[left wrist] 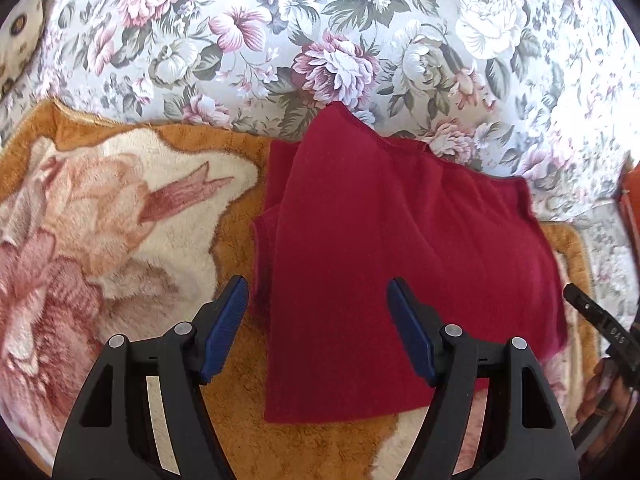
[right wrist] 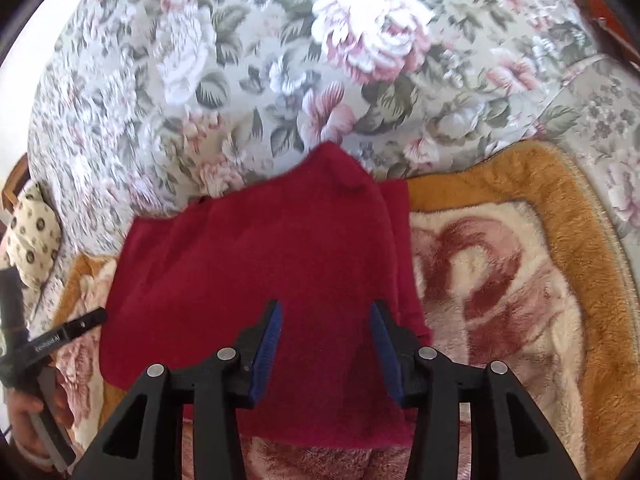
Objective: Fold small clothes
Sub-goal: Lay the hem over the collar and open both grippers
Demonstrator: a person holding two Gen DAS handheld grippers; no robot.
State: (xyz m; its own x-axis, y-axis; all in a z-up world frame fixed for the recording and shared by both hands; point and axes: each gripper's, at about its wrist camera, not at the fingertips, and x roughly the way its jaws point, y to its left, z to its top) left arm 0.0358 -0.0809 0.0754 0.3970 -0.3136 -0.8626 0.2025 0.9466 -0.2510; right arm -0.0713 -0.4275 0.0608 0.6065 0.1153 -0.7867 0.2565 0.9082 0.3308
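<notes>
A small dark red knitted garment (left wrist: 392, 248) lies flat, partly folded over itself, on a plush blanket; its far corner reaches onto the floral sheet. My left gripper (left wrist: 316, 320) is open and empty, hovering over the garment's near left edge. In the right wrist view the garment (right wrist: 256, 256) fills the middle, and my right gripper (right wrist: 324, 344) is open and empty above its near right part. The right gripper's tip (left wrist: 596, 316) shows at the right edge of the left view; the left gripper's tip (right wrist: 60, 336) shows at the left of the right view.
The plush orange and cream blanket (left wrist: 120, 216) with a pink flower print lies under the garment and shows in the right wrist view (right wrist: 500, 264). A floral sheet (left wrist: 340, 32) covers the bed beyond. A spotted cream pillow (right wrist: 32, 236) lies far left.
</notes>
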